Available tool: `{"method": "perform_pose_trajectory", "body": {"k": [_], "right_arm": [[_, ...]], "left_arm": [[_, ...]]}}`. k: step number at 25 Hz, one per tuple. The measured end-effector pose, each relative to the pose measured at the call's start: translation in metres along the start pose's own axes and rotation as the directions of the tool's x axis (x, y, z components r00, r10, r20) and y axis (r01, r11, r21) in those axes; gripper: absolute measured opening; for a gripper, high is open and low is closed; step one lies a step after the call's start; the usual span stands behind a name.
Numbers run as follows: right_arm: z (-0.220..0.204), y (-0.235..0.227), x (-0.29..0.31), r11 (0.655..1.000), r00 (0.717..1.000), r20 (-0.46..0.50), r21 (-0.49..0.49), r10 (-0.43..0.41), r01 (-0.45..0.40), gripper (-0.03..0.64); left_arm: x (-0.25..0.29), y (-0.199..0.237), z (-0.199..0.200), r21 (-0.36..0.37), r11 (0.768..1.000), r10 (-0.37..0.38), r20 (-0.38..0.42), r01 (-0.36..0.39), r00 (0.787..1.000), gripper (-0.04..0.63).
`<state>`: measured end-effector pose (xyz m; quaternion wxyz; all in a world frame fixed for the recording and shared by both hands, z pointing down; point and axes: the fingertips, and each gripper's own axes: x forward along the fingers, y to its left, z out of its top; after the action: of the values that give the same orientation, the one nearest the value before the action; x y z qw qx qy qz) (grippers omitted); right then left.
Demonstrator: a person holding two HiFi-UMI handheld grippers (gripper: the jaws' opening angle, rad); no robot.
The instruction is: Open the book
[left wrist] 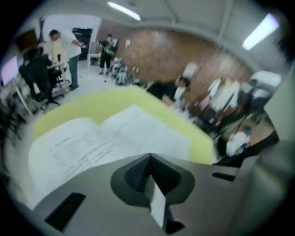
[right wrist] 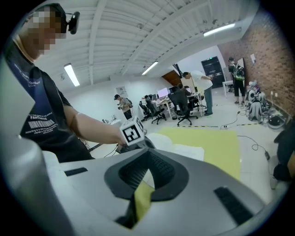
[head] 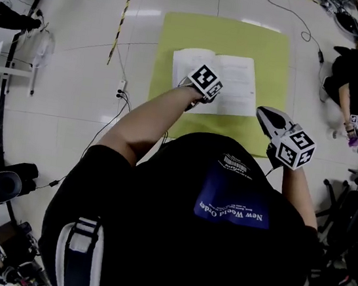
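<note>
The white-paged paper book (head: 237, 81) lay open and flat near the middle of the yellow-green rectangular floor mat (head: 271, 53). Both pages faced up, so the opening step appeared complete. The left gripper (left wrist: 150, 156) was held above the book's near edge with its jaws clenched together on nothing. It was judged clear of the pages so as not to disturb them. The right gripper (right wrist: 148, 151) was held beside the book, near the mat's near right corner. Its jaws were likewise closed and empty, and it was probably kept in reserve.
</note>
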<state>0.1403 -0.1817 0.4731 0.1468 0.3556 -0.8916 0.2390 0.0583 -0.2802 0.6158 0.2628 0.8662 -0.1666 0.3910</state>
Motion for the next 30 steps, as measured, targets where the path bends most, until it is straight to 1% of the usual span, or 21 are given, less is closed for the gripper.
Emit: {"method": "perform_pose_trajectory", "body": {"k": [1, 2, 3, 4, 5, 6, 7, 9, 11, 13, 15, 17, 18, 19, 21, 22, 23, 25, 27, 30], "right_arm": [[-0.001, 0.001, 0.000, 1.000, 1.000, -0.002, 0.000, -0.001, 0.001, -0.012], [-0.001, 0.002, 0.001, 1.000, 1.000, -0.003, -0.003, 0.001, -0.001, -0.012], [-0.002, 0.003, 0.002, 1.000, 1.000, -0.003, -0.006, 0.004, -0.004, -0.012], [-0.002, 0.002, 0.001, 1.000, 1.000, -0.003, -0.009, 0.006, -0.006, -0.012], [-0.004, 0.001, 0.001, 1.000, 1.000, -0.005, -0.008, 0.004, -0.004, -0.012], [-0.006, 0.000, 0.000, 1.000, 1.000, -0.008, -0.006, 0.001, -0.001, -0.012], [-0.008, 0.000, -0.001, 1.000, 1.000, -0.011, -0.004, 0.000, 0.000, -0.012], [-0.008, 0.001, -0.001, 1.000, 1.000, -0.015, -0.009, 0.003, -0.004, -0.012], [-0.008, 0.001, 0.000, 1.000, 1.000, -0.020, -0.014, 0.007, -0.007, -0.012], [-0.009, 0.001, 0.000, 1.000, 1.000, -0.024, -0.012, 0.006, -0.006, -0.012], [-0.007, 0.002, 0.002, 1.000, 1.000, -0.027, -0.015, 0.011, -0.011, -0.012], [-0.004, 0.004, 0.006, 0.999, 0.999, -0.028, -0.025, 0.022, -0.022, -0.012], [-0.002, 0.005, 0.008, 0.999, 0.999, -0.027, -0.031, 0.026, -0.027, -0.012], [0.000, 0.007, 0.009, 0.999, 0.999, -0.024, -0.035, 0.030, -0.031, -0.012], [0.005, 0.008, 0.008, 0.999, 0.999, -0.015, -0.041, 0.033, -0.034, -0.012], [0.007, 0.006, 0.007, 0.998, 0.999, -0.011, -0.045, 0.032, -0.033, -0.012], [0.010, 0.004, 0.006, 0.998, 1.000, -0.008, -0.048, 0.028, -0.029, -0.012], [0.014, 0.000, 0.005, 0.998, 1.000, -0.004, -0.052, 0.018, -0.018, -0.012], [0.016, -0.001, 0.006, 0.998, 1.000, 0.000, -0.053, 0.016, -0.016, -0.012], [0.017, 0.000, 0.004, 0.998, 1.000, 0.003, -0.061, 0.023, -0.023, -0.012]], "left_arm": [[0.015, 0.017, -0.022, 0.041, 0.994, 0.101, -0.136, -0.096, 0.986, 0.006], [0.021, 0.031, -0.040, 0.087, 0.982, 0.182, -0.225, -0.166, 0.957, 0.006], [0.023, 0.042, -0.056, 0.134, 0.969, 0.236, -0.278, -0.206, 0.931, 0.006], [0.023, 0.050, -0.069, 0.179, 0.958, 0.271, -0.300, -0.225, 0.915, 0.006], [0.024, 0.055, -0.080, 0.217, 0.948, 0.293, -0.297, -0.235, 0.909, 0.006], [0.025, 0.057, -0.087, 0.236, 0.941, 0.304, -0.274, -0.243, 0.912, 0.006], [0.027, 0.058, -0.092, 0.232, 0.940, 0.304, -0.246, -0.249, 0.920, 0.006], [0.029, 0.060, -0.092, 0.176, 0.954, 0.277, -0.219, -0.241, 0.935, 0.006], [0.029, 0.063, -0.092, 0.128, 0.968, 0.240, -0.229, -0.215, 0.943, 0.006], [0.026, 0.066, -0.094, 0.094, 0.973, 0.226, -0.245, -0.209, 0.943, 0.006], [0.023, 0.068, -0.094, 0.086, 0.974, 0.226, -0.251, -0.211, 0.941, 0.006], [0.023, 0.069, -0.093, 0.084, 0.977, 0.211, -0.237, -0.196, 0.948, 0.006], [0.022, 0.069, -0.091, 0.067, 0.981, 0.194, -0.212, -0.183, 0.958, 0.006], [0.021, 0.068, -0.089, 0.031, 0.986, 0.168, -0.173, -0.165, 0.971, 0.006], [0.014, 0.064, -0.084, -0.089, 0.989, 0.109, -0.073, -0.115, 0.991, 0.006], [0.009, 0.062, -0.080, -0.140, 0.986, 0.086, -0.024, -0.088, 0.996, 0.006], [0.005, 0.059, -0.077, -0.169, 0.983, 0.069, 0.016, -0.065, 0.998, 0.006], [-0.002, 0.055, -0.070, -0.173, 0.984, 0.049, 0.065, -0.038, 0.997, 0.006], [-0.006, 0.052, -0.065, -0.166, 0.986, 0.039, 0.084, -0.025, 0.996, 0.006], [-0.007, 0.045, -0.058, -0.183, 0.983, 0.027, 0.106, -0.008, 0.994, 0.006]]}}
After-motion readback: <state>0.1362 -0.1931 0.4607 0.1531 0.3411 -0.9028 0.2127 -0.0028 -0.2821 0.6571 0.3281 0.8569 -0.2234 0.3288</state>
